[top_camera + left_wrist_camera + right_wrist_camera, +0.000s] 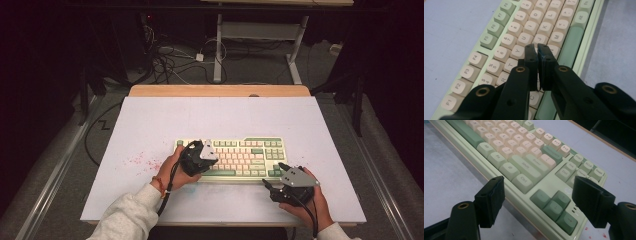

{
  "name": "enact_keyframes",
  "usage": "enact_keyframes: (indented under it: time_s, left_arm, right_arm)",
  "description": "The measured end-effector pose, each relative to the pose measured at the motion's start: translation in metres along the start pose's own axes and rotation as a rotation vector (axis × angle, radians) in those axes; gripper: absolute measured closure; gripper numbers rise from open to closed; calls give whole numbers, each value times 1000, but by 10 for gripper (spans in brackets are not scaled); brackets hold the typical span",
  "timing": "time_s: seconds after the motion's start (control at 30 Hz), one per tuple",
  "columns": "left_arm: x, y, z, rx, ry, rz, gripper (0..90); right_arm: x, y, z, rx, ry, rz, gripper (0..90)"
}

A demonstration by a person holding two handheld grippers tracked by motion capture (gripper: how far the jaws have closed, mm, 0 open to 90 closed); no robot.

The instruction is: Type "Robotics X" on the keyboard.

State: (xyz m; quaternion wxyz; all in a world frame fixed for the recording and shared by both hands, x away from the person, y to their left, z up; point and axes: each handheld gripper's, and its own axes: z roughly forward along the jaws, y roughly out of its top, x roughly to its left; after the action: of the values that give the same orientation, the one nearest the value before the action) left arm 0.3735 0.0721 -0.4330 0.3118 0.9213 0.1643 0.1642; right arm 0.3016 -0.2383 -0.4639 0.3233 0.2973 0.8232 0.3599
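right gripper (272, 186) sits at the near right of the bench (150, 120), held in the person's right hand (307, 202), just off the keyboard's (245, 155) near right corner. jaws wide apart, nothing between them. in the right gripper view the arrow keys (554, 205) lie between and just beyond the pads, with ctrl and shift further up; keyboard edge runs diagonally under the jaws, not touched.

left gripper (197, 157) is over the left half of the keyboard, held in the left hand (172, 167). jaws almost together, just a thin slit between the pads, nothing gripped. in the left gripper view the fingertips (531, 53) hover at or on the letter keys around h, with y, u, j just beyond and the space bar (570, 46) to the right. cannot tell if the tips actually press a key or sit just above it.

keyboard: cream and green, lies flat mid-bench, long side across, closer to the near edge than the far.

hidden/unclear: left gripper body covers several keys in the high view; keys under its tips are blocked in its own view. reddish specks (137, 161) on the bench left of the keyboard, too small to identify. floor cables (165, 60) beyond the bench are dark and hard to read.
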Motion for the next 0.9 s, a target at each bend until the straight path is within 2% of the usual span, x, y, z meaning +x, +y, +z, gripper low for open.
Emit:
enact_keyframes:
  time_s: [0.17,0.33,0.47,0.63,0.73,0.9]
  left_arm:
    - [4,-5,-11,-31,24,-17,779]
    - [9,-14,-23,-82,68,-45,646]
    - [8,-24,-31,-106,129,-27,528]
    - [5,-37,-40,-147,153,-21,367]
    - [3,-44,-44,-150,172,-23,287]
    - [-1,-61,-52,-169,203,-36,226]
  right_arm:
    - [0,0,0,-1,1,0,265]
    - [0,0,-1,-2,1,0,265]
    - [-1,0,-1,-2,6,4,266]
    - [-1,0,-1,-5,9,11,265]
    - [-1,0,-1,-7,10,13,268]
    - [-1,0,-1,-3,18,18,268]
